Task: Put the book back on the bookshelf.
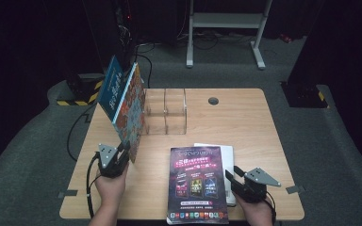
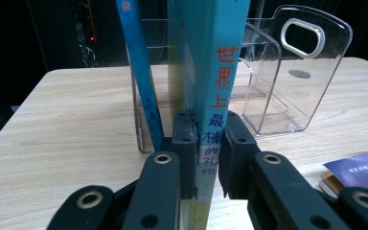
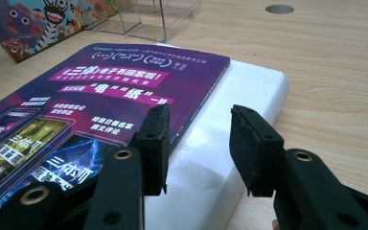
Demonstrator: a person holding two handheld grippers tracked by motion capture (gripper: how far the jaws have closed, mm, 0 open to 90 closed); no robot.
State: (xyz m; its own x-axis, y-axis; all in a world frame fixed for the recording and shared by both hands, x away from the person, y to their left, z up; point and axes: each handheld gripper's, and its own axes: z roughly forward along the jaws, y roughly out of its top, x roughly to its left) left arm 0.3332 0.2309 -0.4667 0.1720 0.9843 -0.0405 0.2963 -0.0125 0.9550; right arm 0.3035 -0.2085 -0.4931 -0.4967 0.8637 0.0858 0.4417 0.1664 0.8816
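Left gripper (image 1: 121, 151): jaws closed on the spine of a picture book (image 1: 131, 110), near its lower end; in the left gripper view the pads press both sides of the teal spine (image 2: 219, 96). The book stands on edge at the table's (image 1: 245, 117) left side, leaning, its far end by a clear rack (image 1: 166, 111). A blue book (image 1: 110, 85) leans just behind it.

Right gripper (image 1: 232, 177): jaws partly apart, holding nothing, poised over a white book (image 3: 230, 124) lying flat near the front edge. A purple magazine (image 1: 197, 183) lies on top of the white book, covering its left part.
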